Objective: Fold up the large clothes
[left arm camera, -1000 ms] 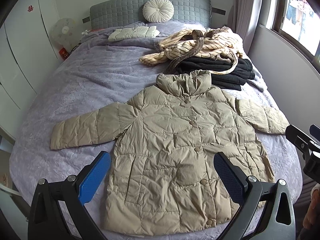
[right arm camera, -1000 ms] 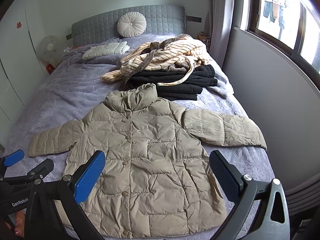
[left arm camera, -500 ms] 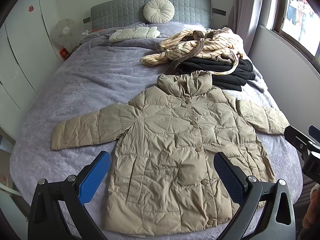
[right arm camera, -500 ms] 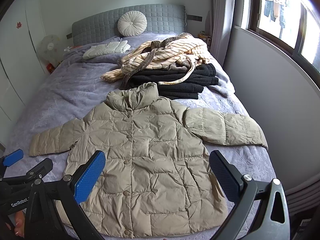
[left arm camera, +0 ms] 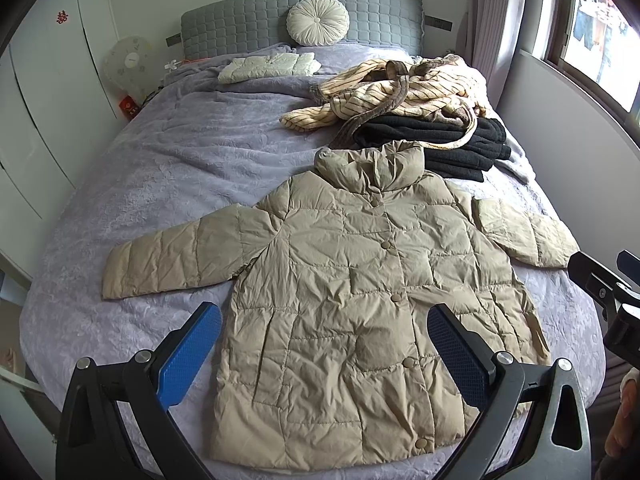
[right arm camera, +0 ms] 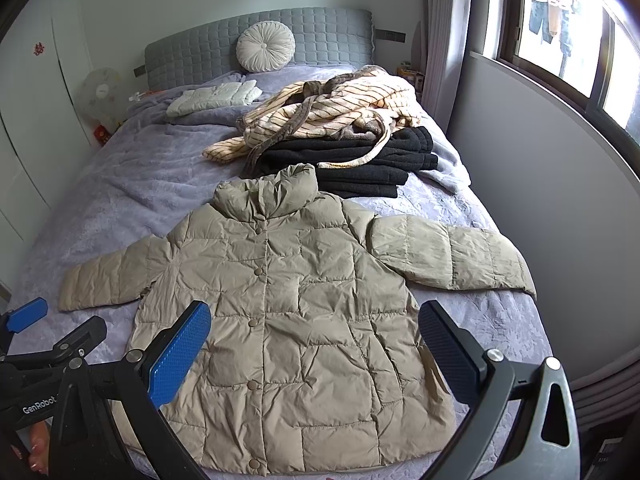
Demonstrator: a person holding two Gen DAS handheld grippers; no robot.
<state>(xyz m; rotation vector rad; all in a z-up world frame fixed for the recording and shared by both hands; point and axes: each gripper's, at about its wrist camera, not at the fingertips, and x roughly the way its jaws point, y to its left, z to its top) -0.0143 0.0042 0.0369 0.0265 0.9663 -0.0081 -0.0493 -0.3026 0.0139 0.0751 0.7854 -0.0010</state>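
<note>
A beige quilted puffer jacket [left arm camera: 360,288] lies flat and buttoned on the lilac bed [left arm camera: 180,168], front up, collar away from me, both sleeves spread out. It also shows in the right wrist view [right arm camera: 304,320]. My left gripper [left arm camera: 324,356] is open and empty, held above the jacket's hem. My right gripper [right arm camera: 314,354] is open and empty too, above the hem further right. The right gripper's fingers [left arm camera: 600,284] show at the right edge of the left wrist view; the left gripper's fingers [right arm camera: 52,344] show at the left edge of the right wrist view.
Behind the jacket's collar lies a folded black garment [right arm camera: 360,160] with a striped cream robe [right arm camera: 336,112] heaped on it. A folded white jacket [right arm camera: 216,98] and a round cushion [right arm camera: 266,46] sit near the grey headboard. A wall and window run along the bed's right side.
Both views have shifted very slightly; the jacket sits a touch lower in the frames. The jacket and both open grippers are otherwise as before.
</note>
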